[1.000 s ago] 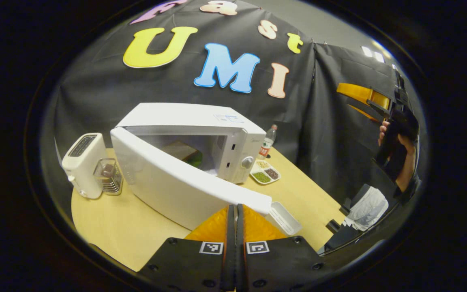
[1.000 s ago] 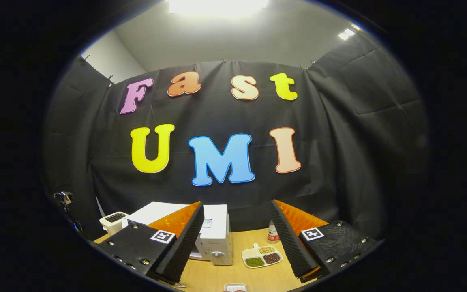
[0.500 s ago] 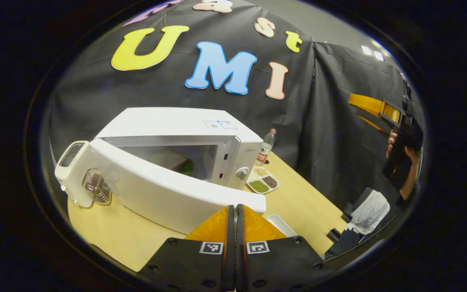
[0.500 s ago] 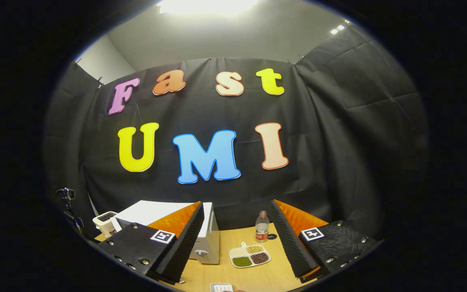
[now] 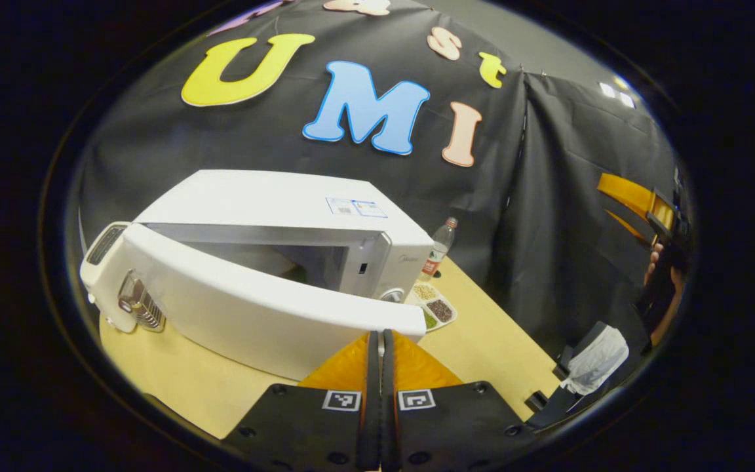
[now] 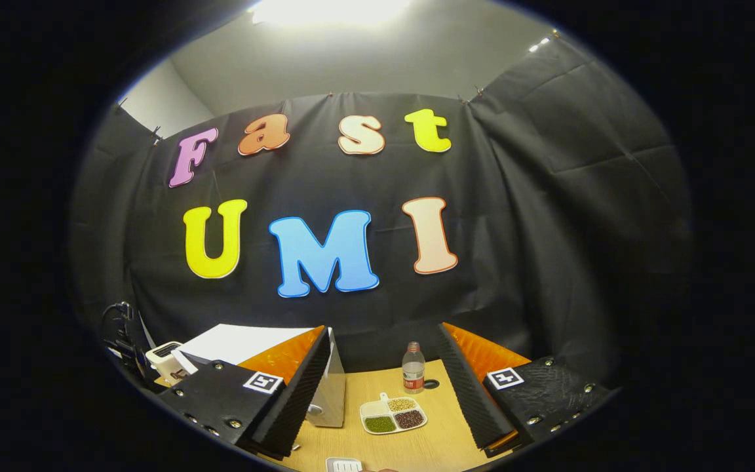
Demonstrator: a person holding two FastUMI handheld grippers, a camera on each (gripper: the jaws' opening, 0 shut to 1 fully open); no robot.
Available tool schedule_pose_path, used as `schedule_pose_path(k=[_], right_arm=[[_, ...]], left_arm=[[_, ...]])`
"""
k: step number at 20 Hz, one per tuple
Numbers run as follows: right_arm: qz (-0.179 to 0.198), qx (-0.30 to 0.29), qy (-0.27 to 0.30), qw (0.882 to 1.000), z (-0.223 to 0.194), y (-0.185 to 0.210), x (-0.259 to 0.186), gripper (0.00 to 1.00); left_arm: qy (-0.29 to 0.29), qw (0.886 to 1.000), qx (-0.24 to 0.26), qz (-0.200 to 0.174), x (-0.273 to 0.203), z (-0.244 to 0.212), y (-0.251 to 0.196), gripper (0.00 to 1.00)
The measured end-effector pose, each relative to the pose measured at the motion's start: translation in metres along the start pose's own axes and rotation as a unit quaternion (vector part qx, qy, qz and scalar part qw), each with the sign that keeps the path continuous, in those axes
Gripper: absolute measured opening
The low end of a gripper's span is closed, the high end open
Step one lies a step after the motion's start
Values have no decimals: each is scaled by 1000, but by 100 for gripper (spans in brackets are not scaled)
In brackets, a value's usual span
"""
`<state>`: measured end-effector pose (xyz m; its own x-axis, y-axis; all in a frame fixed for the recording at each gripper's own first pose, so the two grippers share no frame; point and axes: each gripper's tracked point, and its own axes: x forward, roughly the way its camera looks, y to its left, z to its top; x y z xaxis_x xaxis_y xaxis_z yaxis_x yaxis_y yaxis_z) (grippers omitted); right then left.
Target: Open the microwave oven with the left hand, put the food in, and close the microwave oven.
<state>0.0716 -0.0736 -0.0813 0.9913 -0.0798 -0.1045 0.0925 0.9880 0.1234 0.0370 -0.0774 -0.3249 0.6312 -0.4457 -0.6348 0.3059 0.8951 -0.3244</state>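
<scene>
Microwave sits on the wooden surface, its door swung partly toward the front, a gap left at the latch side. My left tongs are pressed together, tips at the door's free edge. Food is just visible inside through the gap. My right tongs are spread wide and held up in the air, with a bottle and a divided dish between them.

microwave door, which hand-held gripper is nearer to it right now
Left. The left hand-held gripper, shut, sits right at the free edge of the microwave door. The right hand-held gripper, open, is raised far off to the side, away from the table.
</scene>
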Motion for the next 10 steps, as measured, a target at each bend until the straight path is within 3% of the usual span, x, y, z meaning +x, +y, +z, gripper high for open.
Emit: schedule_pose_path(k=[6, 10], right_arm=[[-5, 8, -3, 1000, 4, -20, 6, 97], [3, 12, 7, 1000, -6, -34, 13, 97]], left_arm=[[4, 1000, 17, 20, 30, 13, -1, 7], [-3, 999, 3, 40, 48, 22, 3, 6]])
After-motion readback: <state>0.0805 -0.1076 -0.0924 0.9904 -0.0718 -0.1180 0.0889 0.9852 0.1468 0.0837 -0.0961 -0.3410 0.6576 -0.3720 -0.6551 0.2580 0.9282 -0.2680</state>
